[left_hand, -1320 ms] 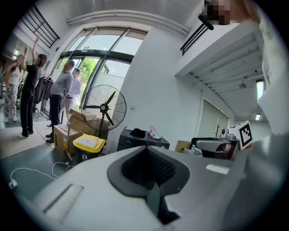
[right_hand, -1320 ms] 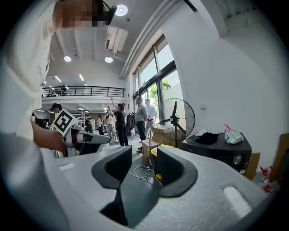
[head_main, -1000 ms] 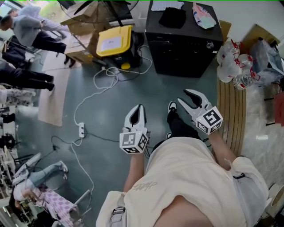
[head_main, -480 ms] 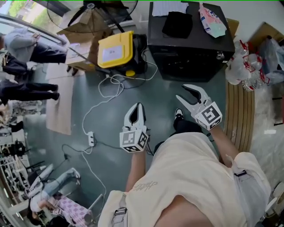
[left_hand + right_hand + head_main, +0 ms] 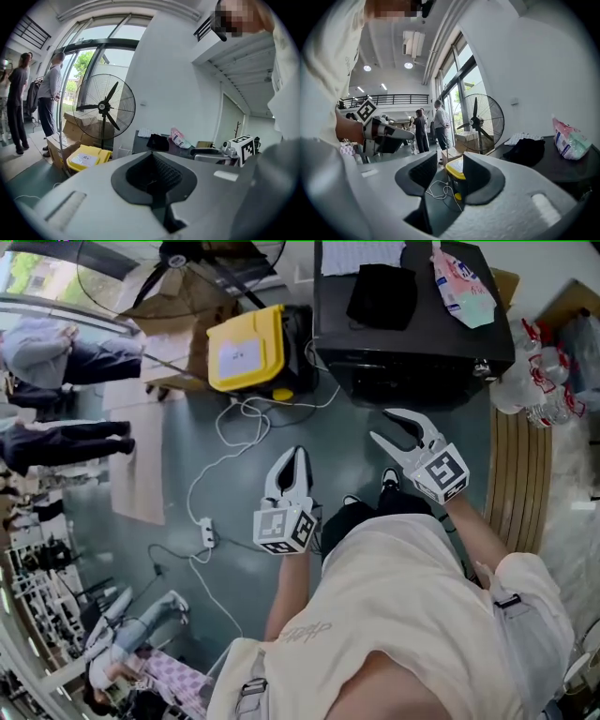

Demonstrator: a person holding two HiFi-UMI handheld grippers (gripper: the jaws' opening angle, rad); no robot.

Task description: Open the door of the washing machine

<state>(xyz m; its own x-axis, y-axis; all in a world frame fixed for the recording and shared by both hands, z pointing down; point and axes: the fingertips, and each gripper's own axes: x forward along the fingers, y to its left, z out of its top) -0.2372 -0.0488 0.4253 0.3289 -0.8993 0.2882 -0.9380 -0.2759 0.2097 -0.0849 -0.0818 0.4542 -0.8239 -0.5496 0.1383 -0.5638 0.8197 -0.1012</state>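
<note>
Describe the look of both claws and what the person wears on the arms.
Both the left claw and the right claw have white curved shells with black ribbed inner pads. Behind each sits a white cube with black square markers. The person wears a cream short-sleeved T-shirt.

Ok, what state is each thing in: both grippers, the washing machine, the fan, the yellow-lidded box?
left gripper, fingers shut, empty
right gripper, fingers open, empty
washing machine, door not swung out, seemingly shut
fan, blades not spinning
yellow-lidded box, lid down
</note>
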